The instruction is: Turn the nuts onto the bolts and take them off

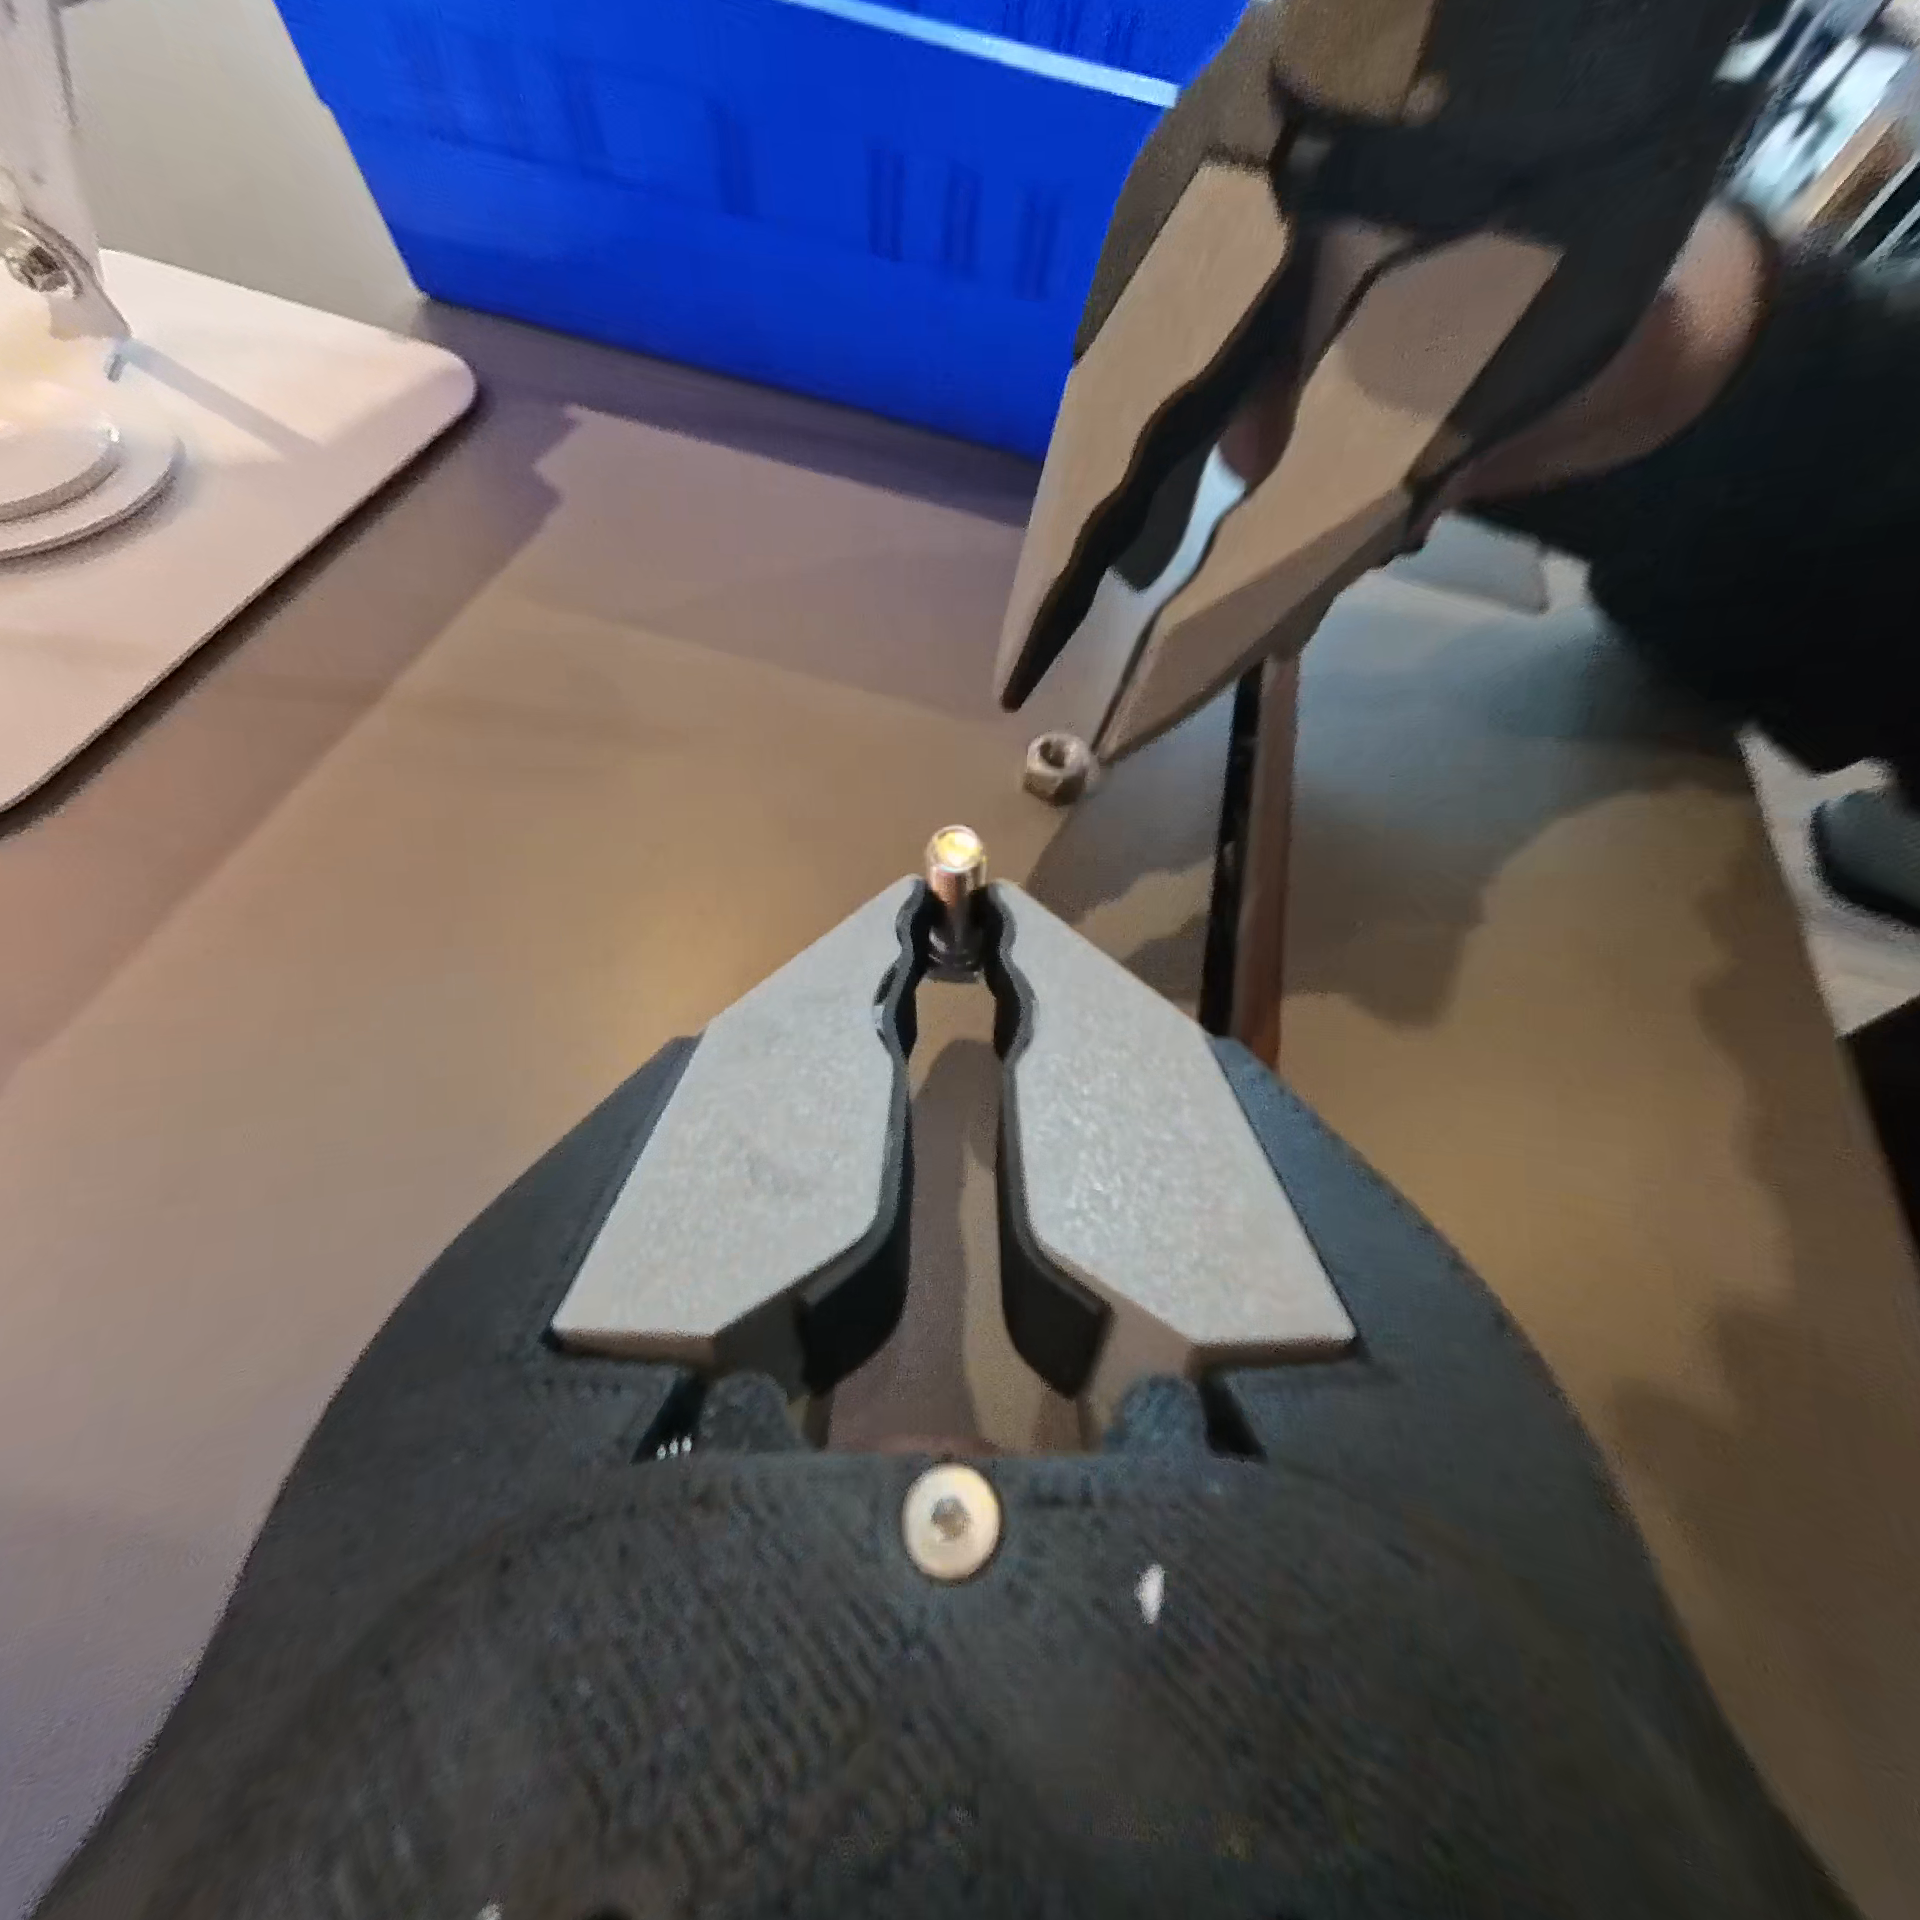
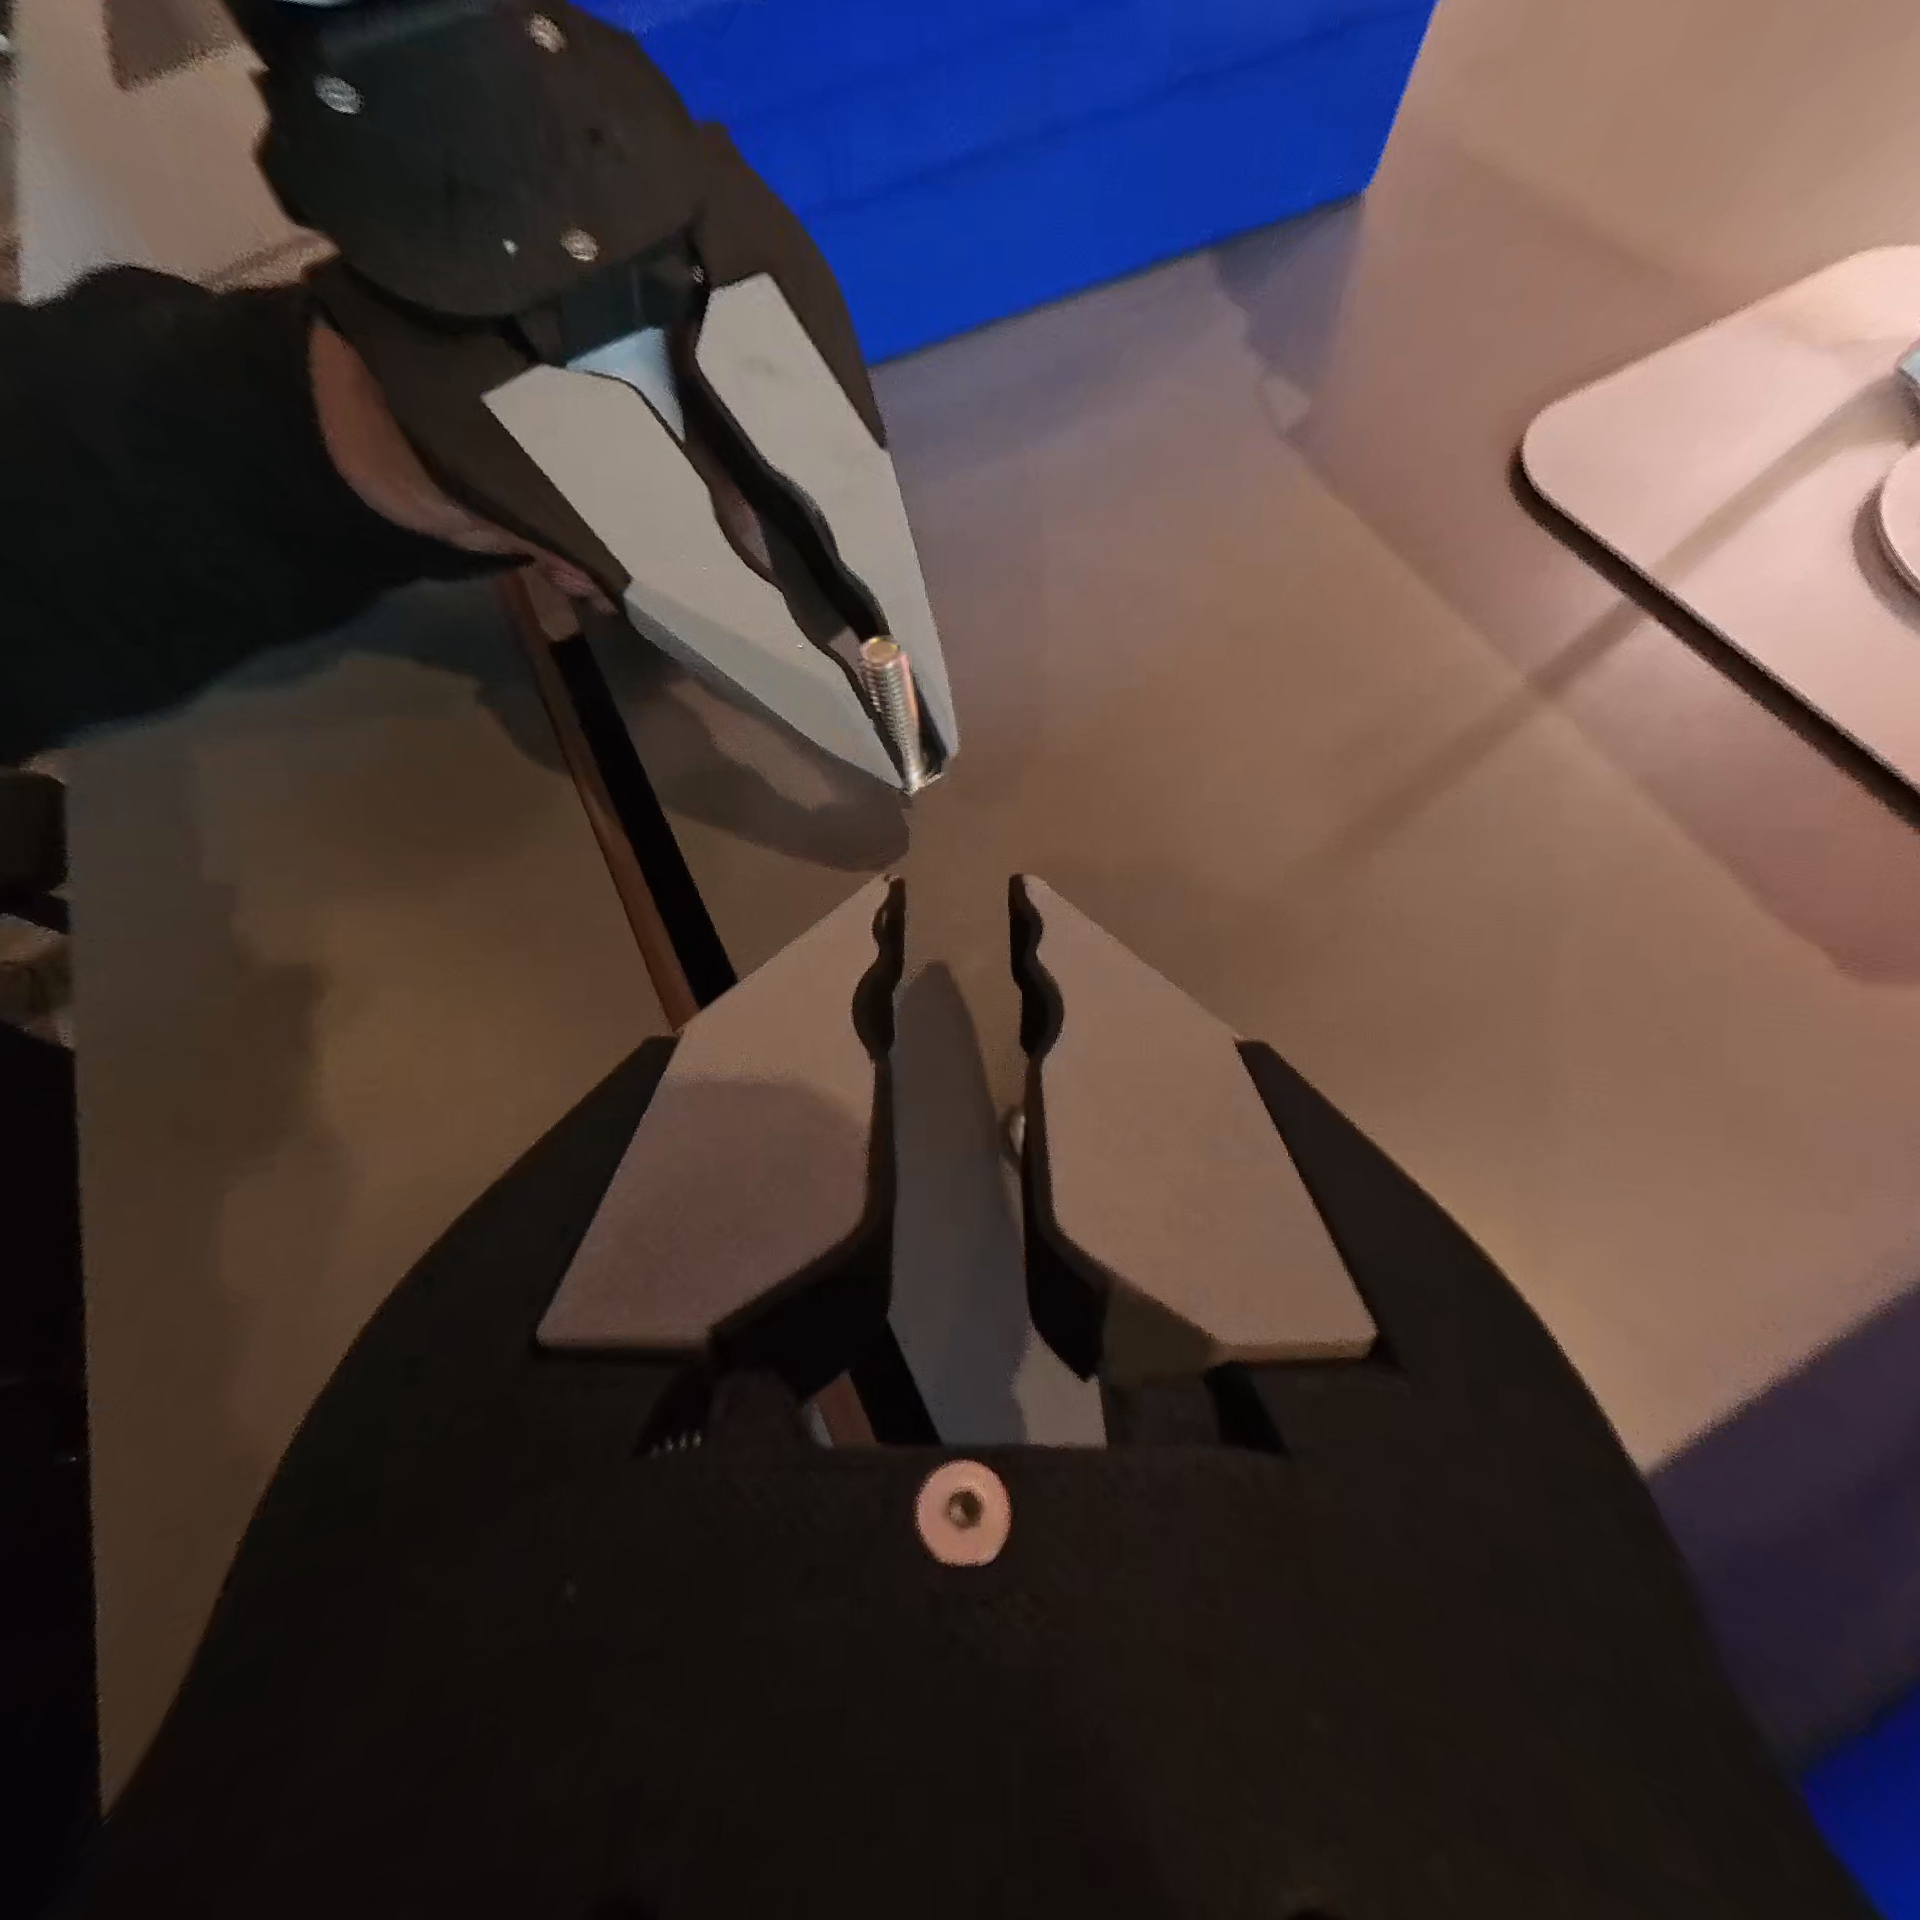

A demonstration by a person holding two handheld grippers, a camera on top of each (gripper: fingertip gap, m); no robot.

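My left gripper (image 1: 956, 896) is shut on a silver bolt (image 1: 956, 860), which stands upright between its tips with the head on top. In the right wrist view the left gripper (image 2: 925, 771) holds the threaded bolt (image 2: 900, 712) just above the brown table. A dark hex nut (image 1: 1061, 765) lies on the table beyond the bolt. My right gripper (image 1: 1060, 727) comes down from the upper right, open, with its tips just above the nut. In its own view the right gripper (image 2: 956, 891) is open and empty; a small silver piece (image 2: 1014, 1128) peeks from under its right finger.
A blue crate (image 1: 727, 208) stands at the back of the table (image 1: 520, 831). A white board with a round-based stand (image 1: 156, 447) lies at the left; it also shows in the right wrist view (image 2: 1714, 582). A dark seam (image 1: 1242, 831) runs across the table. Black-gloved hands (image 1: 1766, 540) hold the grippers. My left and right fingertips are right by each other.
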